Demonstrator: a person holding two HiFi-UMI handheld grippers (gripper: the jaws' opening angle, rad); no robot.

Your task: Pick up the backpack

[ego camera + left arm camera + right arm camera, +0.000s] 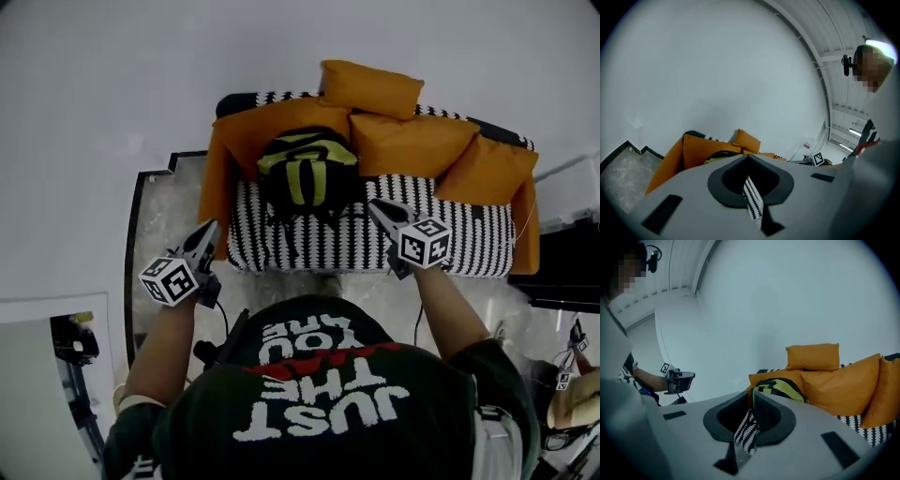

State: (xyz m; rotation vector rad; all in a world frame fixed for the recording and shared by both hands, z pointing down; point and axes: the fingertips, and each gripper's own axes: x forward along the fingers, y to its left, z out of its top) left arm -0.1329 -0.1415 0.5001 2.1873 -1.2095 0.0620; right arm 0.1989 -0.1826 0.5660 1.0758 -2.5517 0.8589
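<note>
Ahead of my left gripper (210, 227) and right gripper (373, 204), both clenched empty, the backpack (307, 173) risks being shoved, not grasped.

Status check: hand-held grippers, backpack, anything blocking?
Both shut, empty: left hand-held gripper, right hand-held gripper. Black-green backpack on patterned sofa seat, untouched. Orange cushions beside it, none in front.

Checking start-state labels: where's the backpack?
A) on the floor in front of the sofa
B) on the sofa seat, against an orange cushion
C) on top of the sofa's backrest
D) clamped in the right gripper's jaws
B: the black and yellow-green backpack stands on the patterned seat of the sofa, with its back against an orange cushion.
</note>
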